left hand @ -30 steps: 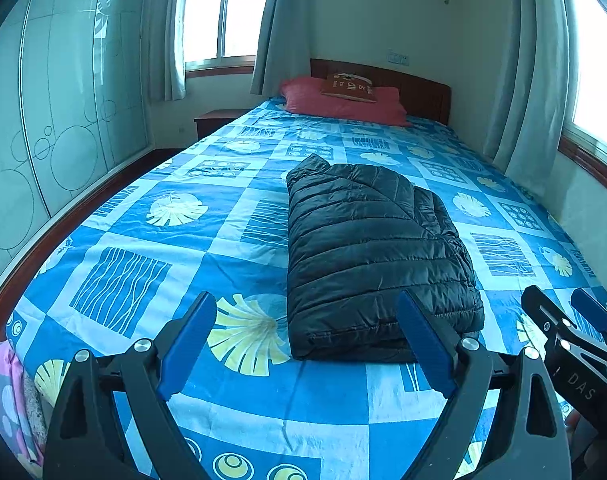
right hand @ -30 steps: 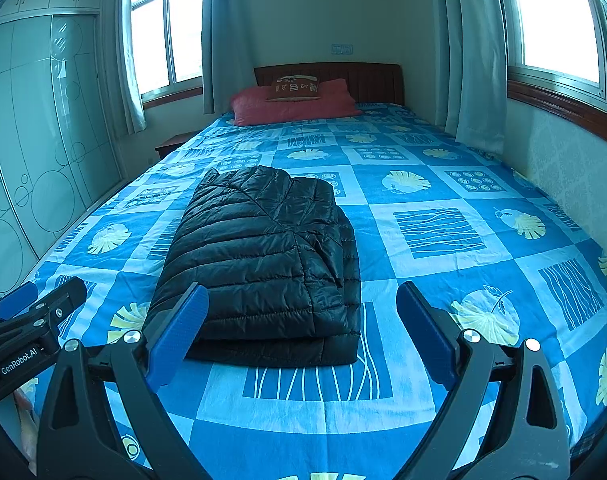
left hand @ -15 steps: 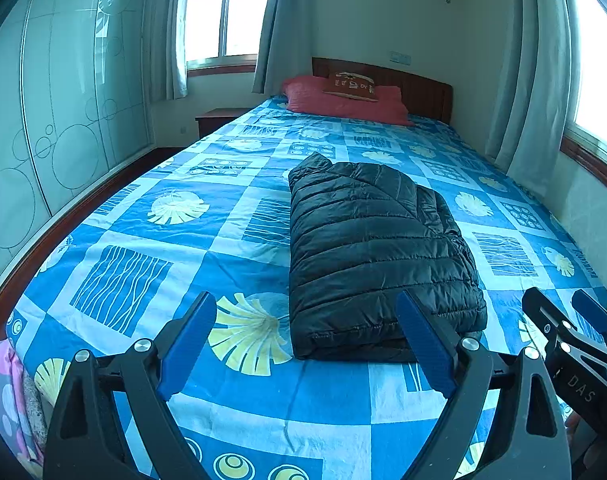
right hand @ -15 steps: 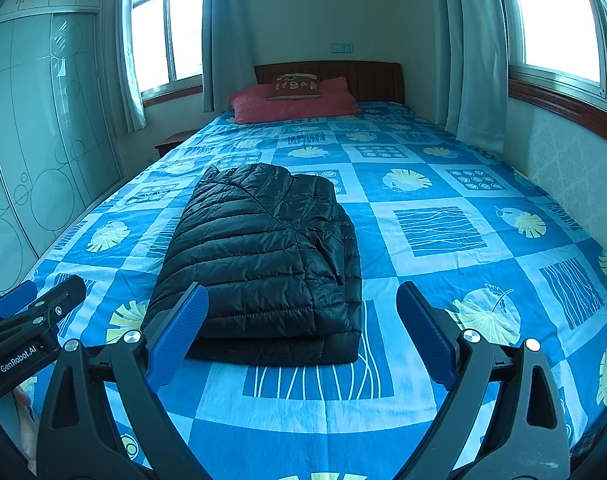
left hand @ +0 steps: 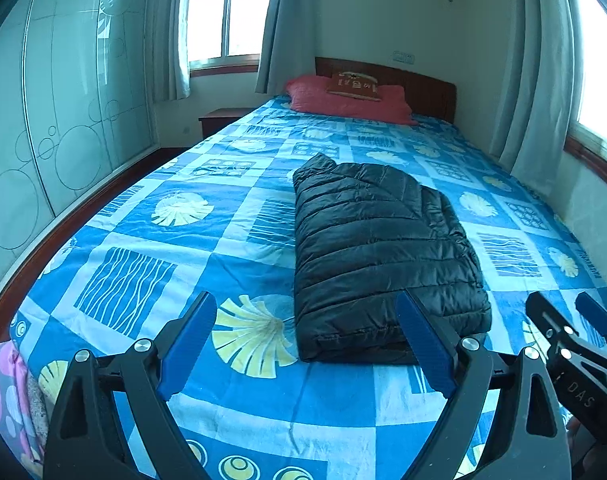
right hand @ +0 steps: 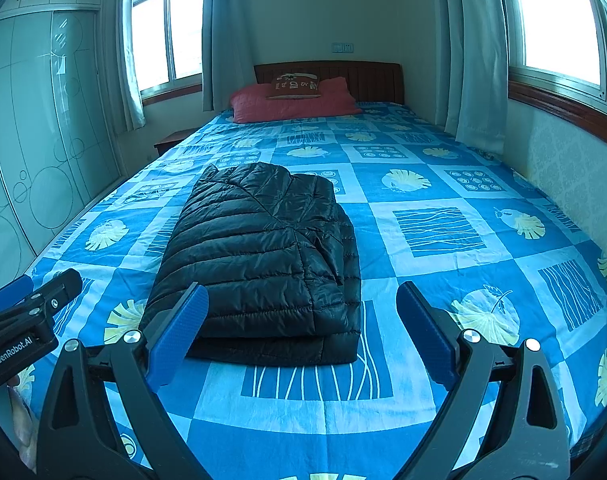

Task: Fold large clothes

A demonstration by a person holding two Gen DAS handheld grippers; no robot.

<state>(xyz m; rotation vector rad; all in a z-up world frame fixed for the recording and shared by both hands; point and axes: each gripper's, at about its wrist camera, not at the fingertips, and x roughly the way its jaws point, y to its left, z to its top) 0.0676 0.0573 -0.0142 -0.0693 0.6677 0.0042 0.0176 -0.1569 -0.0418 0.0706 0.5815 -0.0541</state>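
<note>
A black quilted puffer jacket [left hand: 379, 248] lies folded into a compact rectangle on the blue patterned bed [left hand: 175, 264]. It also shows in the right wrist view [right hand: 263, 256]. My left gripper [left hand: 307, 328] is open and empty, held near the foot of the bed, short of the jacket's near edge. My right gripper [right hand: 303, 320] is open and empty too, just in front of the jacket's near edge. The right gripper shows at the right edge of the left wrist view [left hand: 575, 344]; the left gripper shows at the left edge of the right wrist view [right hand: 27, 312].
Red pillows [right hand: 295, 98] lie at the wooden headboard [right hand: 367, 80]. A glass-door wardrobe [left hand: 43, 128] stands left of the bed. Curtained windows line the back left and the right wall [right hand: 475, 60]. A nightstand [left hand: 219, 118] sits at the back left. Pink floral cloth [left hand: 7, 392] hangs at the bed's near left corner.
Both grippers have drifted back very slightly from the jacket. The jacket has not moved and both grippers stay open.
</note>
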